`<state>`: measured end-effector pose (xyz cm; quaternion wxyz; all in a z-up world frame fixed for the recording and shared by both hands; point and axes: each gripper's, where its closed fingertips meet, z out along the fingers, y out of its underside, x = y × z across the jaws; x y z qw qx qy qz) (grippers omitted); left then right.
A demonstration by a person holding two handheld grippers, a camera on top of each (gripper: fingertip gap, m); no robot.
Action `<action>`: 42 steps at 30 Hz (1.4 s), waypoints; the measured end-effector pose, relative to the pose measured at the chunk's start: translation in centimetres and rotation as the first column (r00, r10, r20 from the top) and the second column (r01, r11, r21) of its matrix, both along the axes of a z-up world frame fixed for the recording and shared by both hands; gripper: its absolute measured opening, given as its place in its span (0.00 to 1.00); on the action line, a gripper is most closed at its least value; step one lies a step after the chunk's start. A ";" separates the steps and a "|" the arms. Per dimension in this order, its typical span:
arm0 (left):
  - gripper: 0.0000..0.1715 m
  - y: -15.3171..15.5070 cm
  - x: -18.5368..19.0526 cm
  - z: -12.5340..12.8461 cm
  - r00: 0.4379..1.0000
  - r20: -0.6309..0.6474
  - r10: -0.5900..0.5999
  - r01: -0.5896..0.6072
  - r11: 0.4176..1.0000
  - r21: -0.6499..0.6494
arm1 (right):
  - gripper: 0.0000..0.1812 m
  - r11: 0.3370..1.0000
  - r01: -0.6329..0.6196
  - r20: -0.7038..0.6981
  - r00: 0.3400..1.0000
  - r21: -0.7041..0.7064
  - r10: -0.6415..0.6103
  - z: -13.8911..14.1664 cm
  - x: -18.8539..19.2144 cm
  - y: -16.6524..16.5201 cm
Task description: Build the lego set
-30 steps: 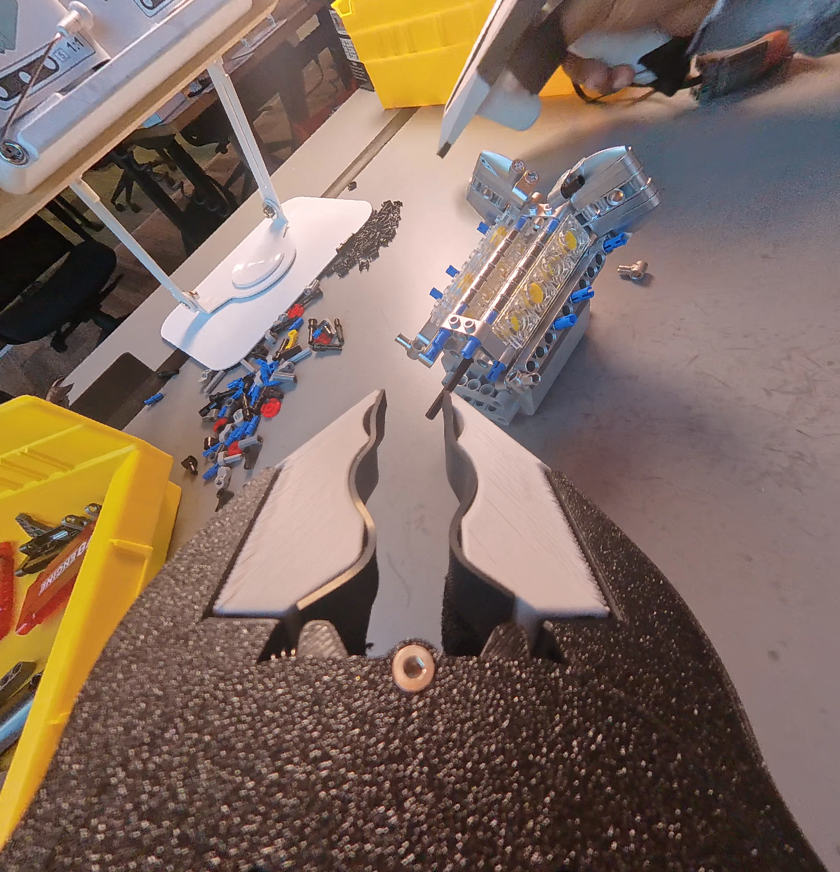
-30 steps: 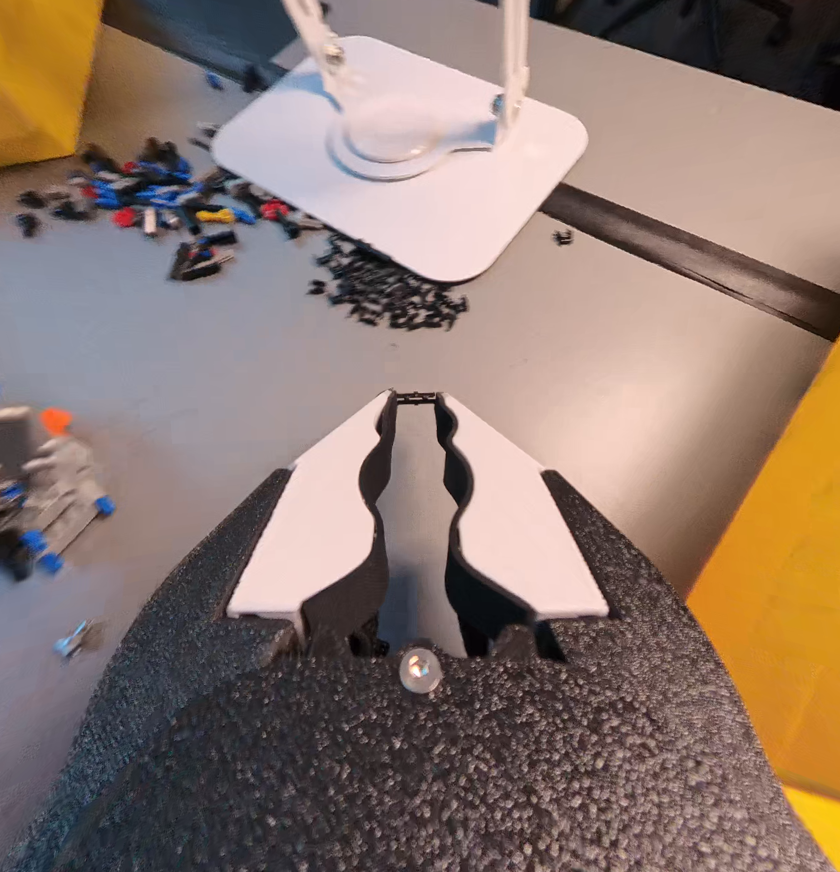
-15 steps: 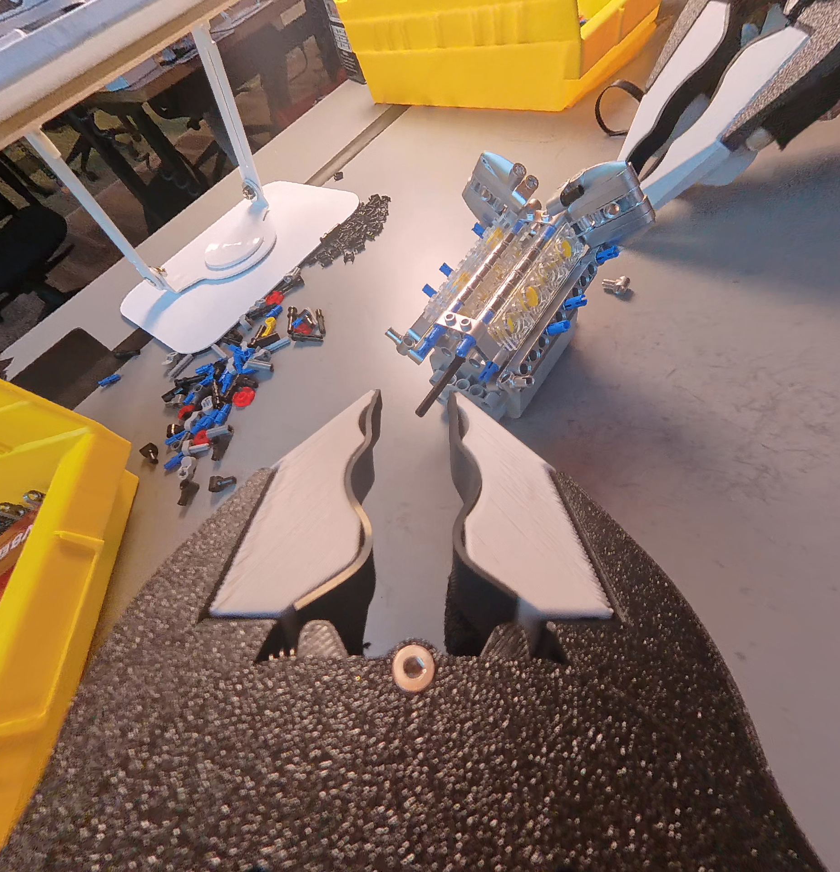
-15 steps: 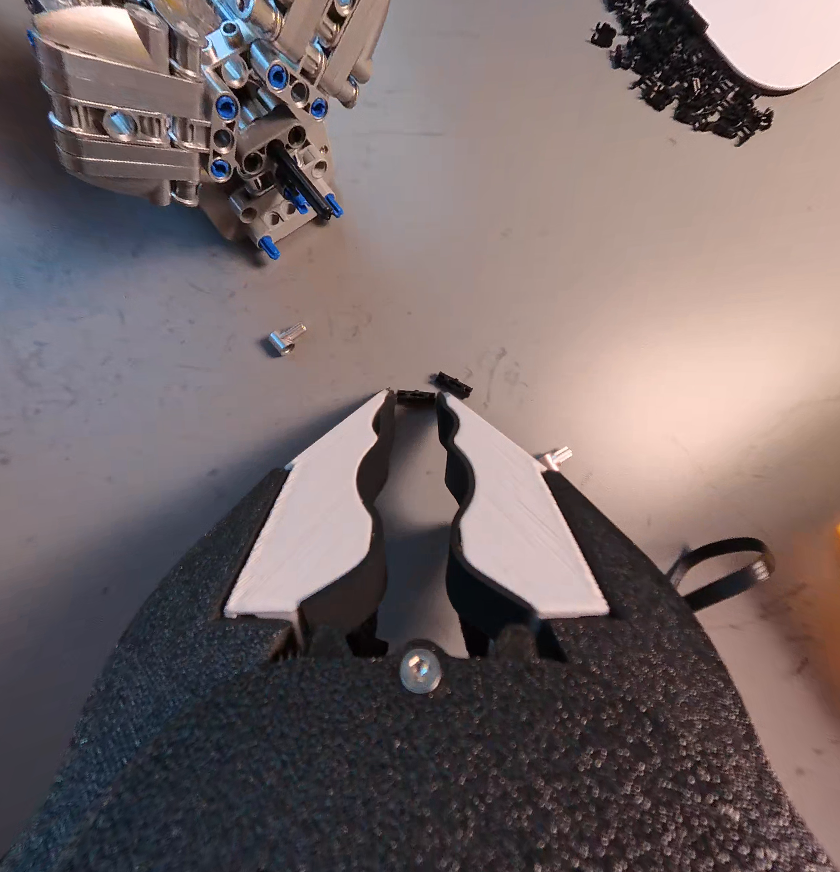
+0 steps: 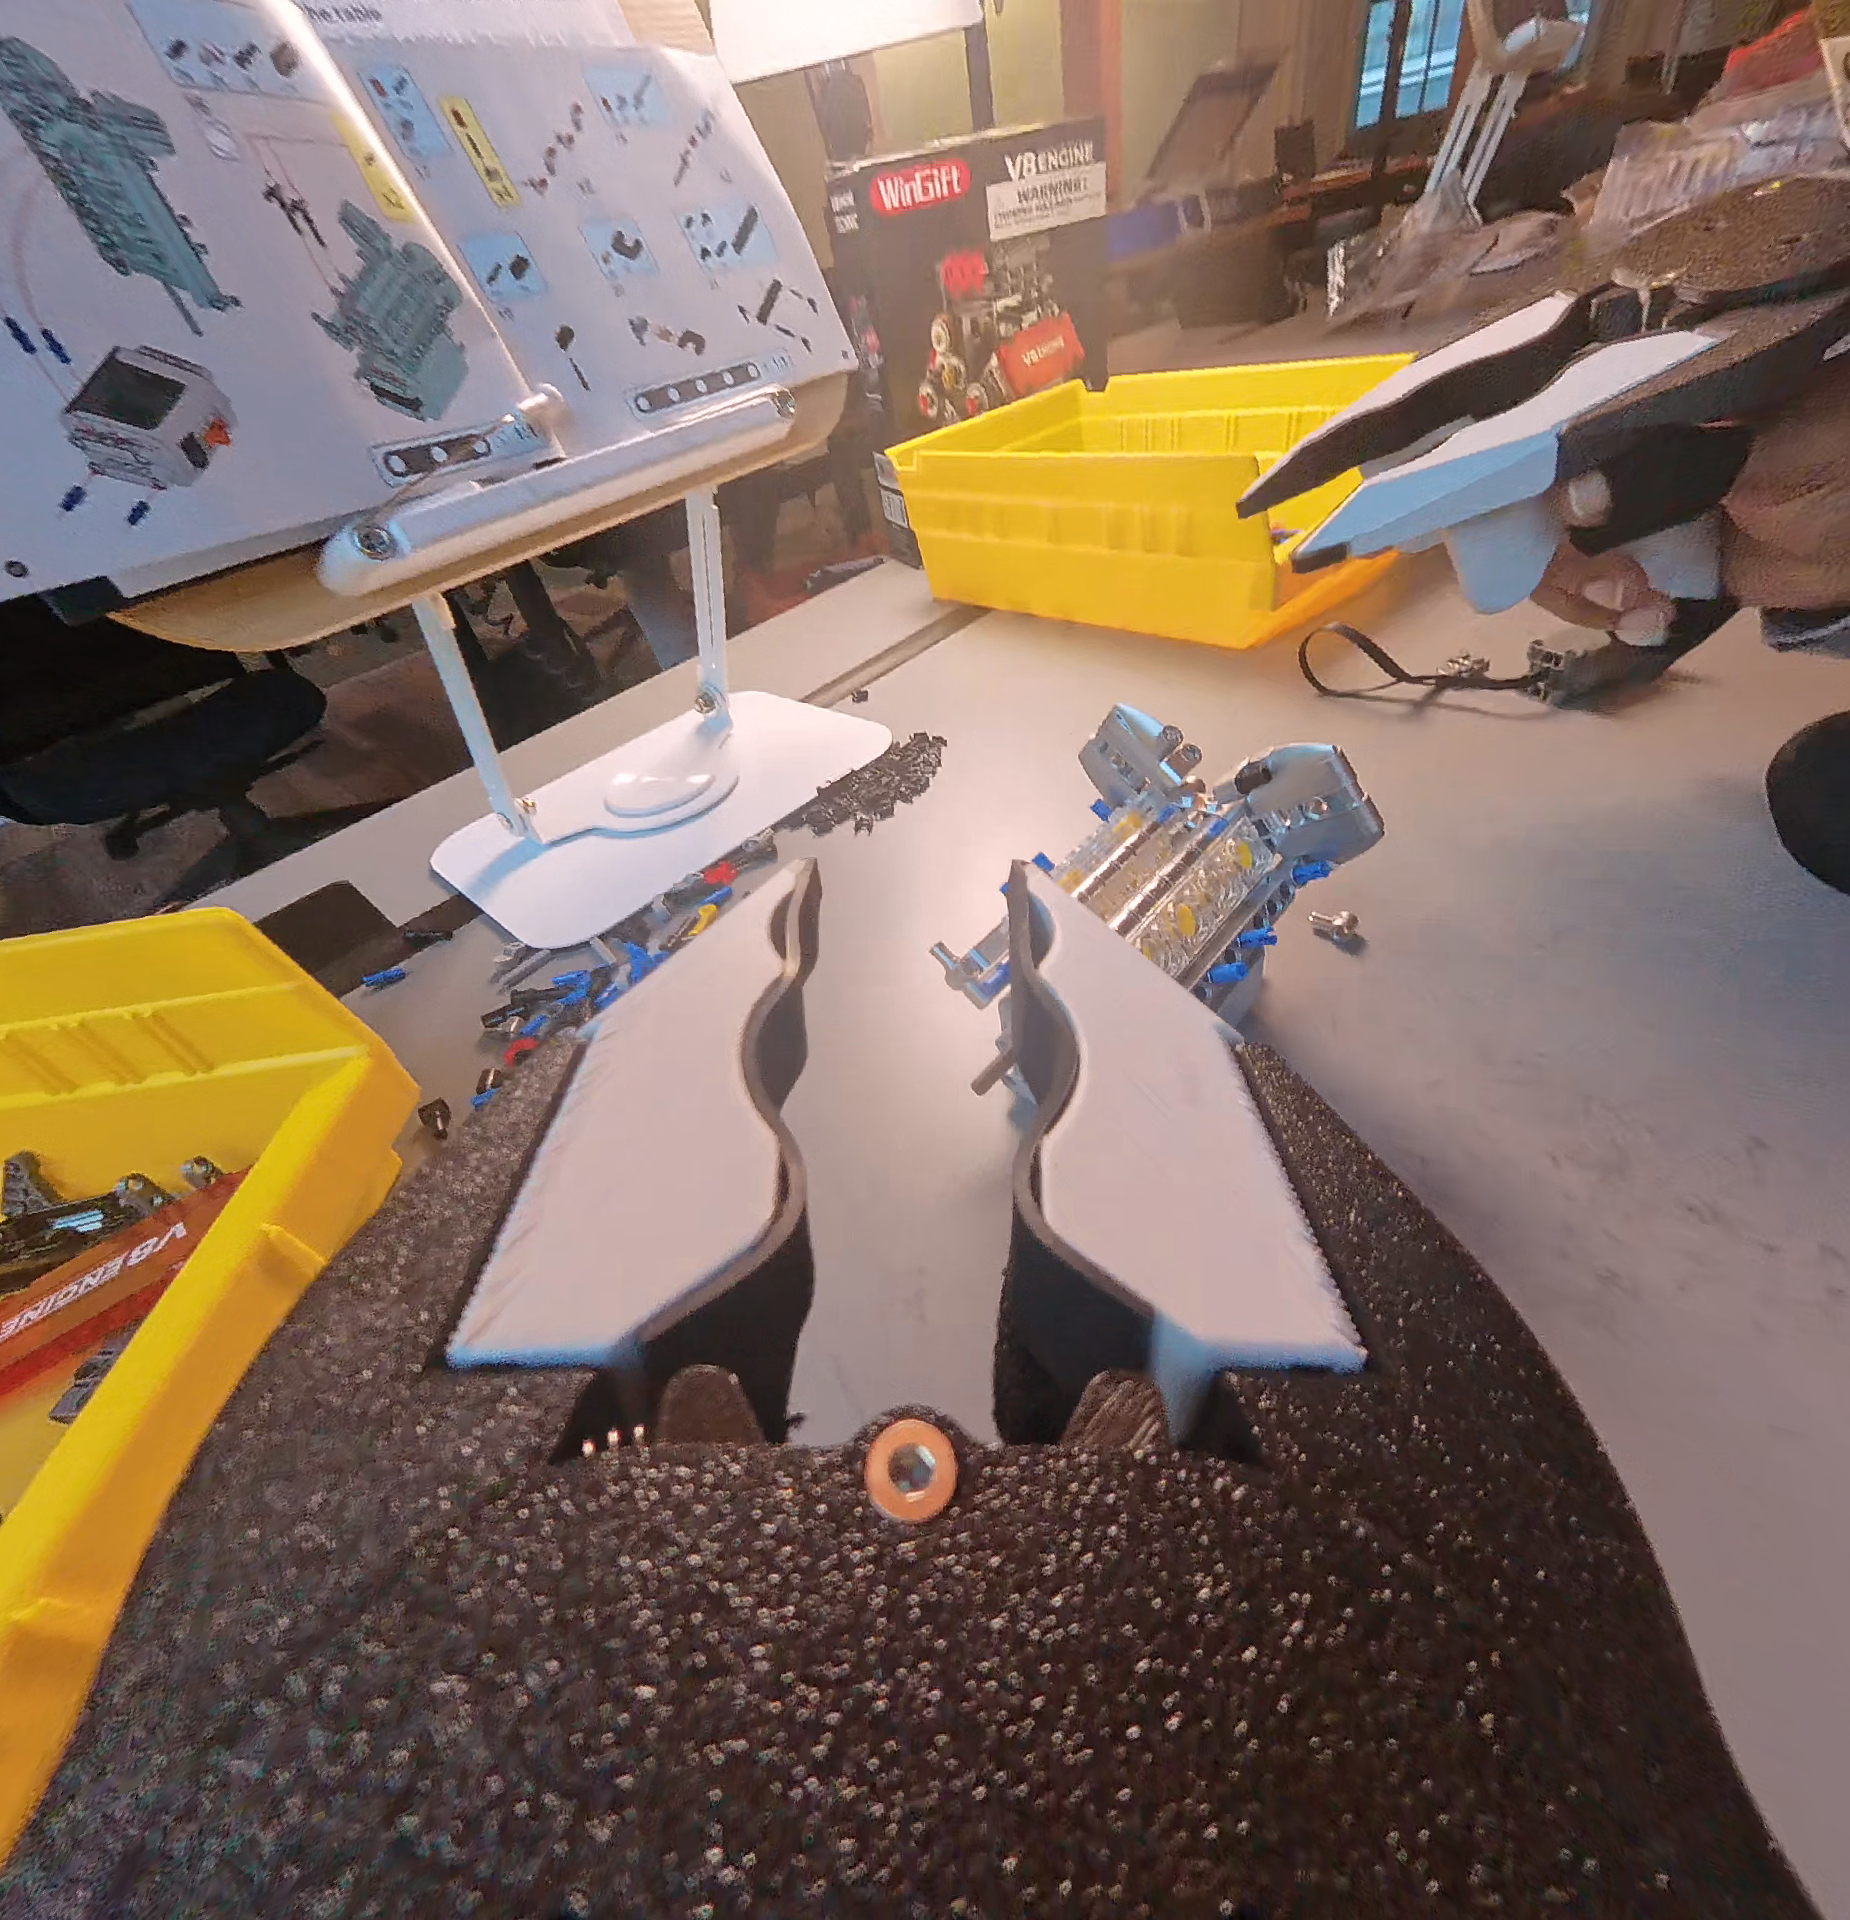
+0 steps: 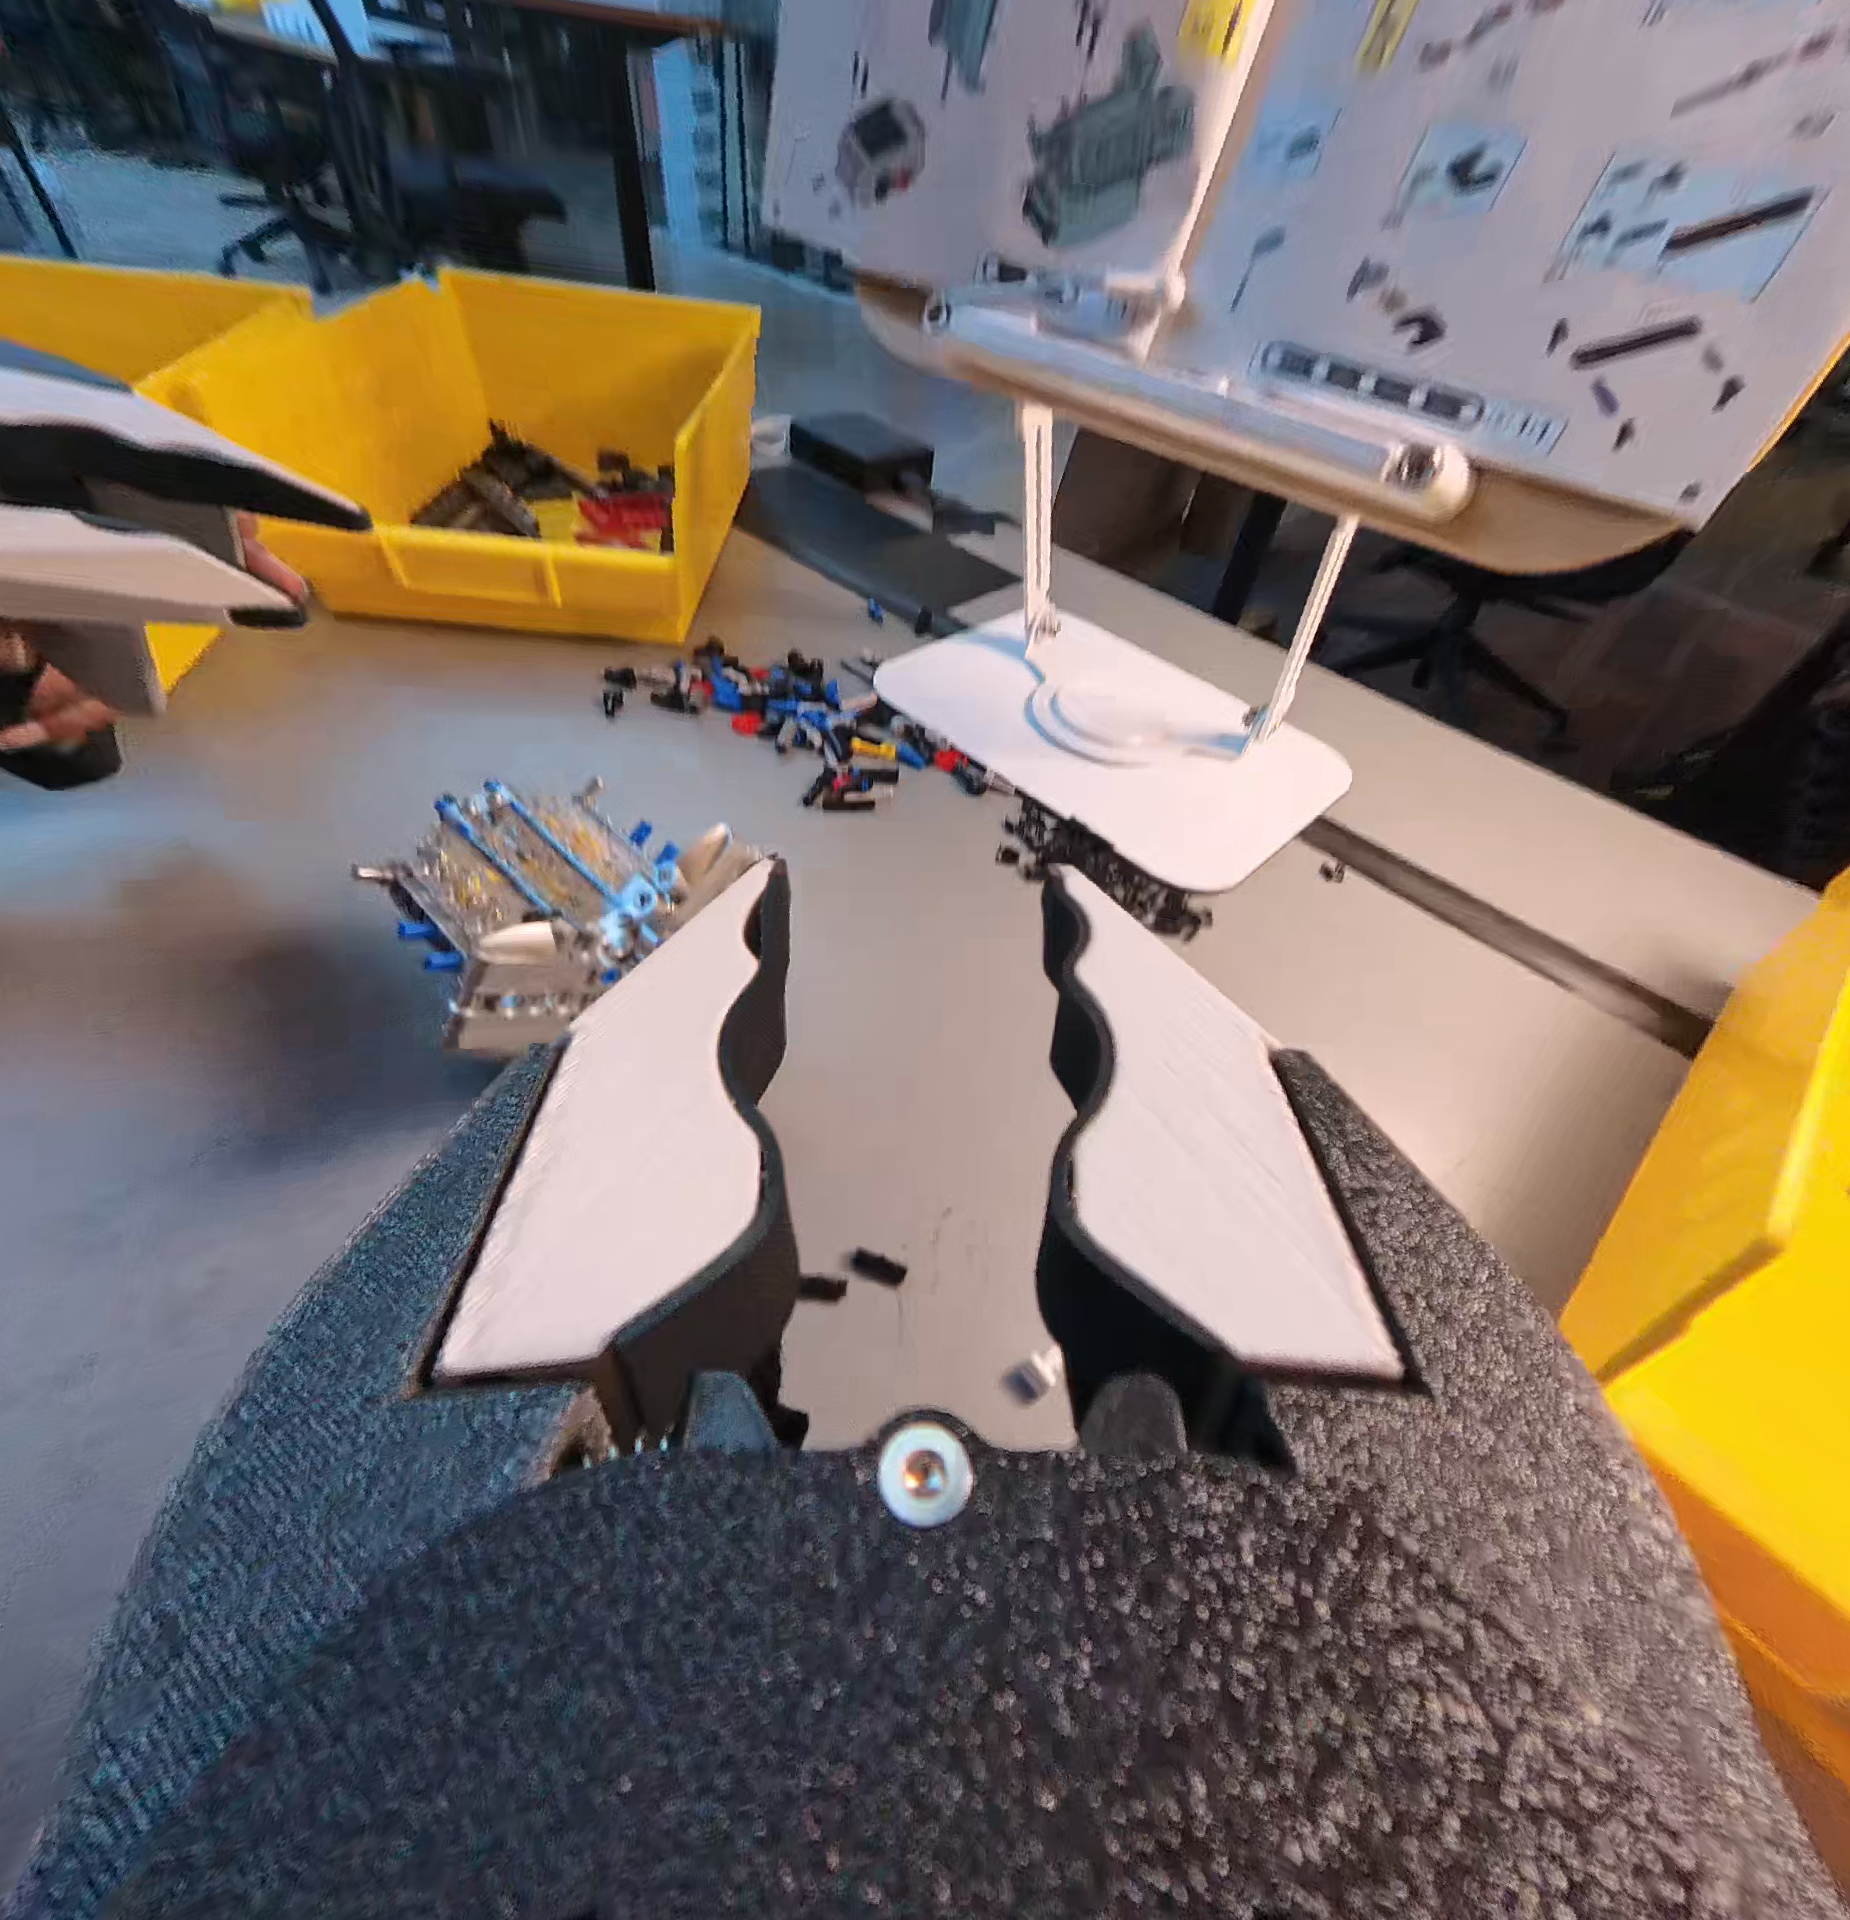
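1. Overhead, left wrist view: the left gripper (image 5: 913, 902) hangs above the grey table (image 5: 1523, 1195) with its jaws set wide and nothing between them. Nearest to it, just past its right fingertip, lies the brick-built engine model (image 5: 1201, 883), grey with blue pins and clear yellow-studded strips; it is partly assembled, as far as can be judged.
2. Same view, surroundings: a small silver pin (image 5: 1334, 921) lies just beside the model. Loose coloured pieces (image 5: 599, 977) and a heap of small black pins (image 5: 879, 779) lie against the white base (image 5: 682, 800) of a stand holding an open instruction booklet (image 5: 381, 239).
3. Same view, containers: a yellow bin (image 5: 173, 1049) at near left holds dark beams and a red printed strip; a far yellow bin (image 5: 1118, 520) shows dividers, its contents hidden. A dark printed box (image 5: 968, 270) stands behind it.
4. Same view, upper right: the right gripper (image 5: 1276, 528) is held in a person's hand (image 5: 1617, 592), raised well clear of the table, jaws parted and empty. A black cable (image 5: 1399, 670) lies below it.
5. Right wrist view: the right gripper (image 6: 913, 888) is open wide and empty; two small black pins (image 6: 853, 1276) and a grey piece (image 6: 1030, 1377) lie on the table (image 6: 173, 1143) beneath it. The engine model (image 6: 547, 914) sits near its left finger, untouched.
6. Same view, containers: an open yellow bin (image 6: 464, 582) holds dark, red and yellow parts; another yellow bin wall (image 6: 1752, 1247) fills the right edge. The left gripper (image 6: 323, 566) shows at far left, raised, jaws parted.
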<state>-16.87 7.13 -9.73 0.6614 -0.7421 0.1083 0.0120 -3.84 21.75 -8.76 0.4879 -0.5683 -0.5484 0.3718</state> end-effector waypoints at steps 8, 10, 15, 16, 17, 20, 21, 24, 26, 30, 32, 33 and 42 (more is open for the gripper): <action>0.23 0.1 -0.8 0.2 0.999 0.026 0.036 -0.037 0.999 0.029 | 0.29 0.982 0.011 -0.245 0.969 0.188 0.036 8.8 -4.9 -0.2; 0.23 0.2 -0.6 0.0 0.999 0.016 0.035 -0.035 0.999 0.024 | 0.25 0.975 0.003 -0.273 0.960 0.221 0.059 10.5 -6.8 0.0; 0.23 0.4 -0.1 -0.7 1.000 -0.010 0.021 -0.021 1.000 0.007 | 0.11 0.966 0.004 -0.330 0.940 0.257 0.084 13.3 -13.1 1.8; 0.23 0.5 0.0 -0.9 1.000 -0.013 0.018 -0.018 1.000 0.003 | 0.09 0.964 0.007 -0.334 0.939 0.266 0.085 13.7 -14.5 2.3; 0.23 0.5 0.1 -1.0 1.000 -0.018 0.017 -0.017 1.000 0.000 | 0.07 0.960 0.017 -0.337 0.938 0.278 0.081 14.0 -16.0 2.9; 0.23 0.7 0.0 -1.4 0.999 -0.039 0.022 -0.022 1.000 -0.009 | 0.03 0.953 0.050 -0.338 0.940 0.299 0.057 14.7 -20.0 4.7; 0.23 0.7 -0.1 -1.5 0.999 -0.042 0.024 -0.024 1.000 -0.011 | 0.03 0.952 0.060 -0.337 0.940 0.301 0.048 14.8 -21.1 5.2; 0.22 0.7 -0.3 -1.6 0.999 -0.037 0.028 -0.029 0.999 -0.014 | 0.03 0.951 0.087 -0.331 0.943 0.297 0.018 15.2 -23.7 6.8; 0.22 0.8 -0.5 -1.7 0.999 -0.033 0.030 -0.030 0.999 -0.015 | 0.03 0.952 0.094 -0.317 0.948 0.292 0.004 15.2 -24.9 7.5; 0.22 0.8 -0.6 -1.8 0.999 -0.026 0.028 -0.029 0.999 -0.021 | 0.02 0.953 0.103 -0.300 0.954 0.284 -0.014 15.0 -26.0 8.4; 0.22 0.8 -0.6 -1.9 0.999 -0.023 0.025 -0.026 0.999 -0.025 | 0.02 0.953 0.103 -0.292 0.956 0.284 -0.016 14.9 -26.1 8.6; 0.22 0.9 -0.5 -1.9 0.999 -0.022 0.024 -0.024 0.999 -0.025 | 0.02 0.953 0.102 -0.290 0.957 0.284 -0.016 14.8 -26.2 8.7; 0.22 0.9 -0.5 -2.1 0.999 -0.029 0.023 -0.024 0.999 -0.036 | 0.03 0.953 -0.104 -0.174 0.972 0.283 0.158 10.7 -23.8 6.0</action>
